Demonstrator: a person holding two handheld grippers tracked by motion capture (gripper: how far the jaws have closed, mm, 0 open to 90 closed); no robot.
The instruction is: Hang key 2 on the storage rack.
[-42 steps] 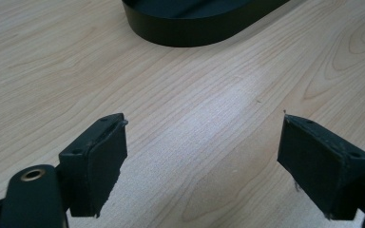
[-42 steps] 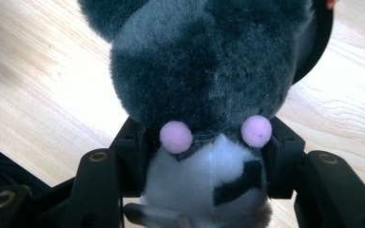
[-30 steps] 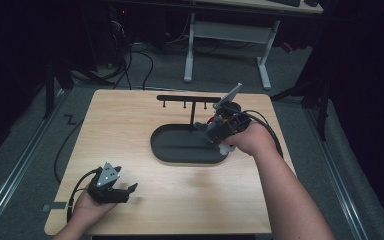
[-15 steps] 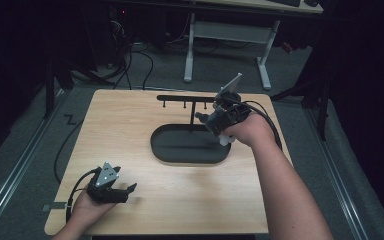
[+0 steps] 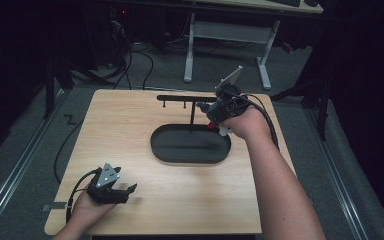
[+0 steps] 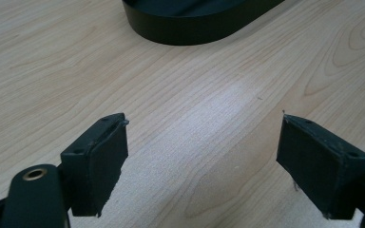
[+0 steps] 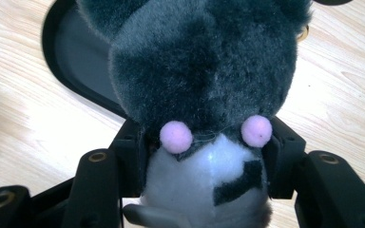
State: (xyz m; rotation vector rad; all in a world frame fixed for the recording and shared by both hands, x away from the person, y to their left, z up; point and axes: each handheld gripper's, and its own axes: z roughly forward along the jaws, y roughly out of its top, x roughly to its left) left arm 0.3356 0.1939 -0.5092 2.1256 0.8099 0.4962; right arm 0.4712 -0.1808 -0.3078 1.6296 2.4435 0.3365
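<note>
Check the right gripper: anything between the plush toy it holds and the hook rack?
Nothing visible. The right gripper is shut on the plush toy and holds it right beside the hook rack, above the far right end of the black tray. The left gripper rests open, far off near the table's front.

left gripper (image 5: 130, 189) low, jaws apart, right gripper (image 7: 204, 156) raised, clamped

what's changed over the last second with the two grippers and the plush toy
The right gripper, shut on the grey plush toy, drifted slightly toward the far edge of the table, beside the hook rack above the black oval tray's far right end. The left gripper stayed open near the front left corner.
</note>
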